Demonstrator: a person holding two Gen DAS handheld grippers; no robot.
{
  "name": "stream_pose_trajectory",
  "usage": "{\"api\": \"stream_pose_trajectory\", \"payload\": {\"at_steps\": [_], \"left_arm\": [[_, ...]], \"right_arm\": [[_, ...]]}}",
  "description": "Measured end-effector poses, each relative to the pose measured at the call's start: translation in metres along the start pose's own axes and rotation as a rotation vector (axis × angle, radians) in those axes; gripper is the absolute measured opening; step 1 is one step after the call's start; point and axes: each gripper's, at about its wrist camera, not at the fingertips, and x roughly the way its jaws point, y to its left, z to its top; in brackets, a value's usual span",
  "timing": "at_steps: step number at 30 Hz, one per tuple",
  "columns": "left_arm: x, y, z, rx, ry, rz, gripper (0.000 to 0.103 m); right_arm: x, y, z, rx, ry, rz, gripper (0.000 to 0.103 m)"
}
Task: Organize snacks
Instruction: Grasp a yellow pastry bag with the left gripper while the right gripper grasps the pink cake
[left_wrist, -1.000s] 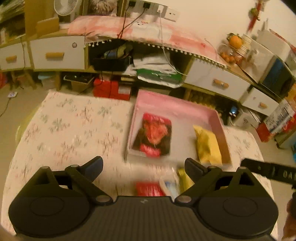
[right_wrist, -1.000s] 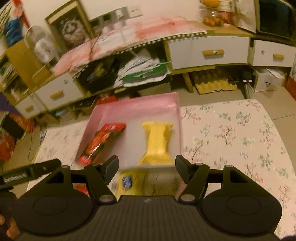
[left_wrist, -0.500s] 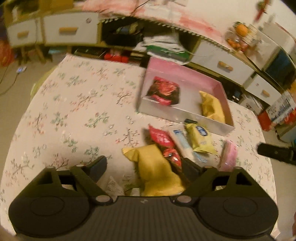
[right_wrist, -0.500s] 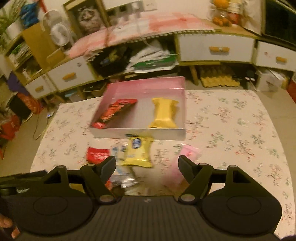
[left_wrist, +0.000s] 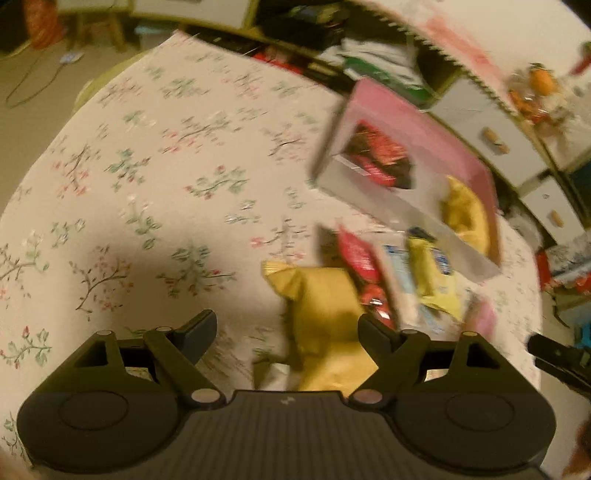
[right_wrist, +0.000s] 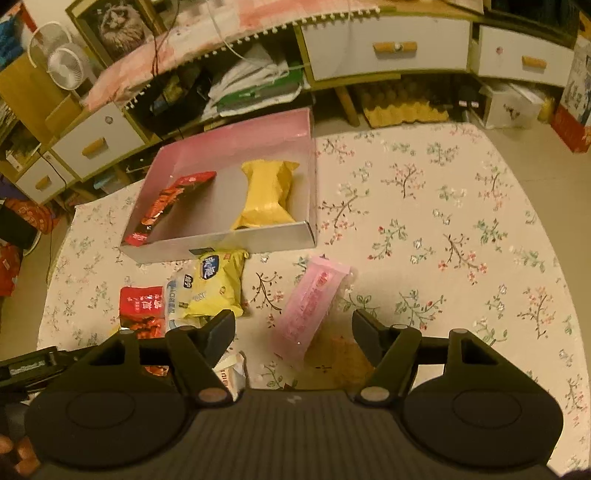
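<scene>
A pink-lined box (right_wrist: 236, 147) stands on the floral table and holds a red snack bag (right_wrist: 168, 206) and a yellow snack bag (right_wrist: 267, 195). In front of it lie loose snacks: a yellow packet (right_wrist: 218, 282), a white-blue packet (right_wrist: 177, 299), a red packet (right_wrist: 140, 306) and a pink packet (right_wrist: 310, 306). My right gripper (right_wrist: 293, 328) is open, hovering just above the pink packet. My left gripper (left_wrist: 286, 332) is open above a large yellow bag (left_wrist: 325, 317). The box (left_wrist: 443, 147) appears blurred in the left wrist view.
The floral tablecloth (right_wrist: 443, 229) has bare room to the right of the box and on the left (left_wrist: 147, 184). Low cabinets with drawers (right_wrist: 384, 48) and cluttered shelves stand behind the table. The left gripper shows at the right view's left edge (right_wrist: 29, 365).
Both grippers have pulled back from the box toward the near side of the table, bringing the loose snacks into view. The left view has tilted and swung left.
</scene>
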Motion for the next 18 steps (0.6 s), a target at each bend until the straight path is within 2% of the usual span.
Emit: {"api": "stream_pose_trajectory", "payload": {"at_steps": [7, 10, 13, 18], "left_arm": [[0.019, -0.009, 0.003, 0.000, -0.019, -0.023, 0.087], [0.024, -0.017, 0.002, 0.014, -0.003, -0.061, 0.087], [0.036, -0.031, -0.009, 0.101, 0.002, 0.028, 0.087], [0.040, -0.033, -0.011, 0.111, 0.016, 0.021, 0.058]], "right_arm": [[0.013, -0.002, 0.000, -0.020, 0.031, -0.031, 0.066], [0.018, -0.002, 0.000, -0.022, 0.045, -0.032, 0.066], [0.022, -0.002, 0.002, -0.023, 0.049, -0.036, 0.065], [0.033, -0.005, 0.004, -0.020, 0.060, -0.045, 0.063]]}}
